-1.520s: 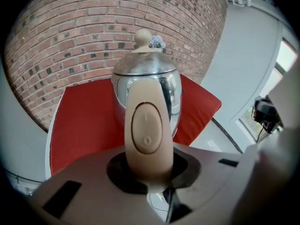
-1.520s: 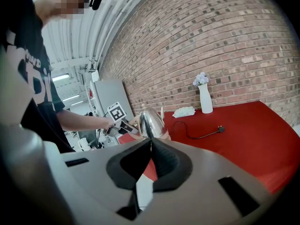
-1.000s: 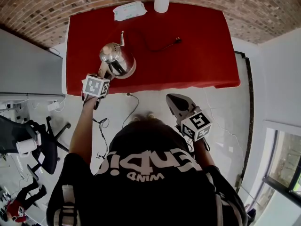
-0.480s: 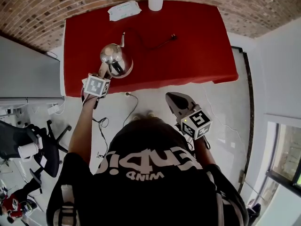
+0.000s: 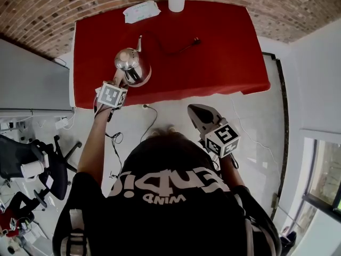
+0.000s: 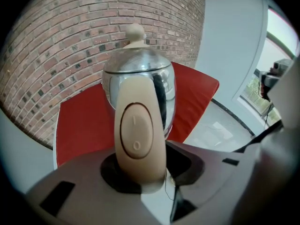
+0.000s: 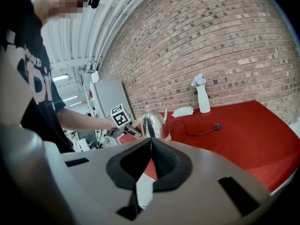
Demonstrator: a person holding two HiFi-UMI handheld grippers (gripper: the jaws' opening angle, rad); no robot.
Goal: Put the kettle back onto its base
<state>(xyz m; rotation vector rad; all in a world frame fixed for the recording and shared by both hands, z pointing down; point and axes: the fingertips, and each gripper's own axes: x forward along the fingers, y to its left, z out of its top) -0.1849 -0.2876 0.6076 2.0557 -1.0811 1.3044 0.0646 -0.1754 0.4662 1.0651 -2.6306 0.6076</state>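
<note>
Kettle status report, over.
Left gripper just opening, kettle handle between jaws. Right gripper shut, empty. Kettle upright on base. Nothing in the way.

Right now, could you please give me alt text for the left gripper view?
A shiny steel kettle fills the view, its beige handle standing between the jaws of the left claw, which have just been opening and leave a gap on the handle's right. Behind it lie a red table and a brick wall.
</note>
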